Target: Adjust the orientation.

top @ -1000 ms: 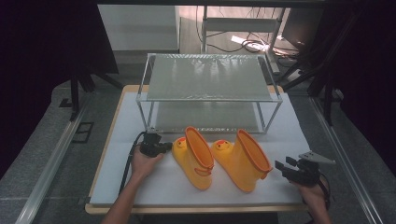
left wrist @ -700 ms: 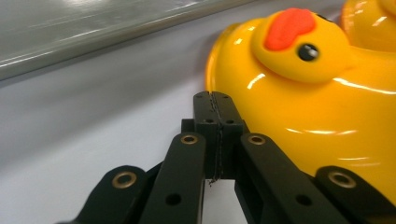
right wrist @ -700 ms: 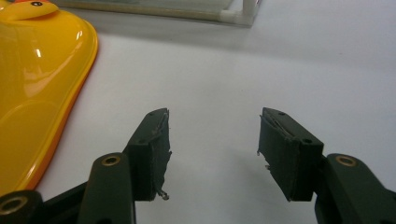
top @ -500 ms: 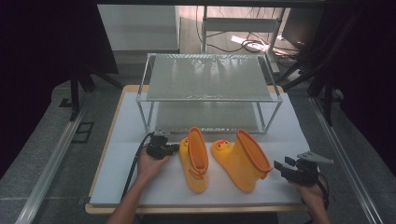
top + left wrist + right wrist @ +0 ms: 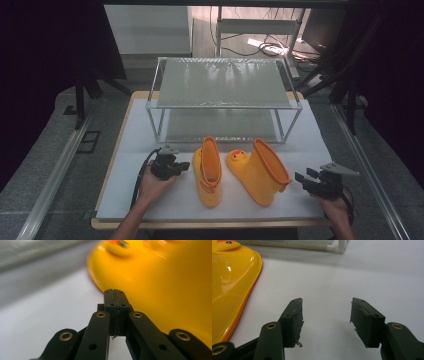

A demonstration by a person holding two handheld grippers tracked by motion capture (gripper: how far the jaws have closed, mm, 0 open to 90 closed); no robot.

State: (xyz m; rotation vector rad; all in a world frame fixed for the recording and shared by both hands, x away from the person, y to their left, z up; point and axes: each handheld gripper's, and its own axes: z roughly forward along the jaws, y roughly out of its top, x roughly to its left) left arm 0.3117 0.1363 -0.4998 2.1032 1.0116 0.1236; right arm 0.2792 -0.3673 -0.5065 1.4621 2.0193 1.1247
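On the white table mat (image 5: pixel 150 200), left gripper (image 5: pixel 184 165) clamped tight with nothing between its jaws, tips just beside or against the shaft of the left yellow boot (image 5: pixel 209 175), lying on its side. Just to its right, the second yellow boot (image 5: pixel 260 171), duck face on its toe, also on its side. Behind both, a two-tier wire shelf (image 5: pixel 222 85). Far right, right gripper (image 5: pixel 303 179) held apart from the boots, jaws spread wide and empty.
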